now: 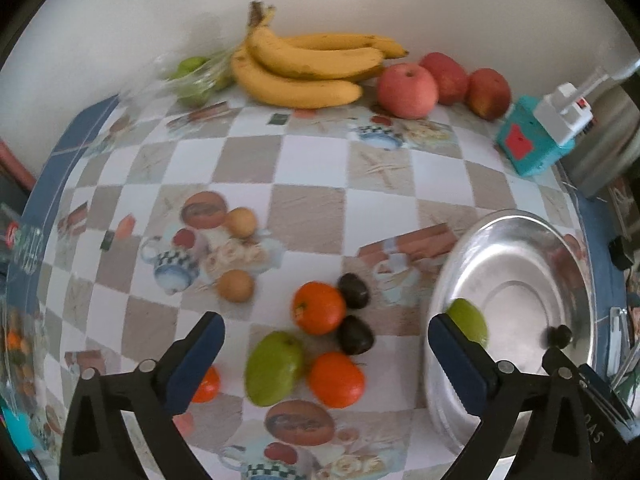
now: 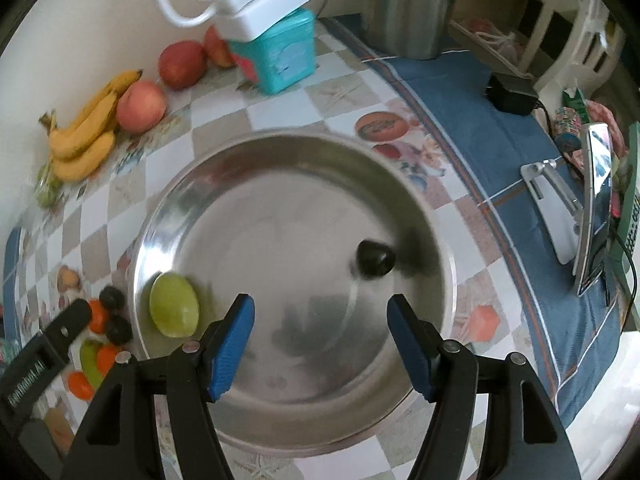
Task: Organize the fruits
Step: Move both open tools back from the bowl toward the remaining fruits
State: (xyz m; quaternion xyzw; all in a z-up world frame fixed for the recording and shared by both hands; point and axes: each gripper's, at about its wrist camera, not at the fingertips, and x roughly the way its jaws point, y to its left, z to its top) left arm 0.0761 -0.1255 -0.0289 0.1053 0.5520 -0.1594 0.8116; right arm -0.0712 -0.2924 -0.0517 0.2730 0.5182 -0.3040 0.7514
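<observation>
My left gripper (image 1: 324,322) is open over a cluster on the checked tablecloth: oranges (image 1: 319,307), a green mango (image 1: 274,368) and two dark avocados (image 1: 355,335); nothing is between its pads. My right gripper (image 2: 320,304) hangs open and empty above the steel plate (image 2: 280,136). In the plate lie a green fruit (image 2: 174,310) at its left rim and a dark avocado (image 2: 374,258) to the right. In the left wrist view the plate (image 1: 516,240) is at the right, with the green fruit (image 1: 470,320) behind my right finger. Bananas (image 1: 312,68) and red apples (image 1: 406,90) line the wall.
A teal box (image 1: 528,144) topped by a white power strip stands at the back right. A steel pot (image 2: 412,8), a black adapter (image 2: 510,94) and a screen on a stand (image 2: 596,200) sit on the blue cloth border. Bagged green fruit (image 1: 192,76) lies left of the bananas.
</observation>
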